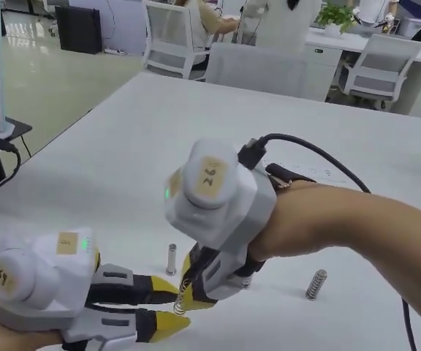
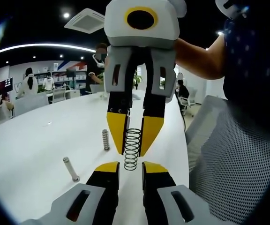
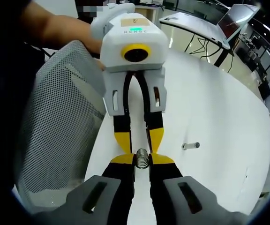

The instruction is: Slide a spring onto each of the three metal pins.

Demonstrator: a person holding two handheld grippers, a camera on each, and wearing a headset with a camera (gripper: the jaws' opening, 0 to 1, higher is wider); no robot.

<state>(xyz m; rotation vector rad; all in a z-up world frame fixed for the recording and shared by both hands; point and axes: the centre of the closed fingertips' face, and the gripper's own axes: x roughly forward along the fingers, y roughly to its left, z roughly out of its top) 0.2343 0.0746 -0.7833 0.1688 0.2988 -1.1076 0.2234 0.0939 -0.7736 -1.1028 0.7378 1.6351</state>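
Left hand-held gripper spread; right hand-held gripper pinches spring near bare pin, loose spring.

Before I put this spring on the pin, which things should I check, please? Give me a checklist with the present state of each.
1. Grip: the right gripper is shut on the spring: ok.
2. Is the left gripper clear of the spring: cannot tell; its jaws stand apart at the spring's end.
3. The bare pin is upright and free: ok.
4. The spring is above the bare pin: not ok; it is off to one side.
5. The other spring is seated on a pin: cannot tell; it stands upright.
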